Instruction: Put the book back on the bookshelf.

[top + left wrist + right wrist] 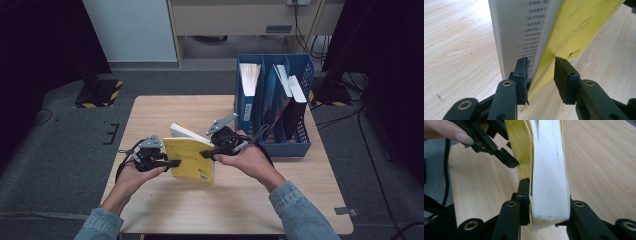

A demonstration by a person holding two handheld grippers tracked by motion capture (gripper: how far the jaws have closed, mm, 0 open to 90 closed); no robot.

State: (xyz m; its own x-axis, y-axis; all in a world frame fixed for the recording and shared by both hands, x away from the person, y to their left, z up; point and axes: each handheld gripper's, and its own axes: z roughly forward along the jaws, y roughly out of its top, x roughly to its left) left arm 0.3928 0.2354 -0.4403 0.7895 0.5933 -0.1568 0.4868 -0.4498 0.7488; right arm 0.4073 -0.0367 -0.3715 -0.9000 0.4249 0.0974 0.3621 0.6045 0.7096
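Note:
A yellow paperback book (190, 157) is held up over the wooden table (160, 110), between both hands. In the right gripper view my right gripper (546, 192) is shut on the book's thick white page block (549, 170), with a jaw on each side. My right gripper (206, 153) grips the book's right edge in the high view. My left gripper (172, 163) is at the book's left edge. In the left gripper view the yellow cover (574, 30) stands slightly parted from a printed page (516, 30). It passes between the jaws of my left gripper (541, 62), and the right-hand pad (564, 77) stands clear of it.
A blue file rack (300, 142) with several upright books and folders stands at the table's far right, just behind my right hand. The left gripper (499, 152) and a fingertip (456, 136) appear at the upper left of the right gripper view. Grey carpet surrounds the table.

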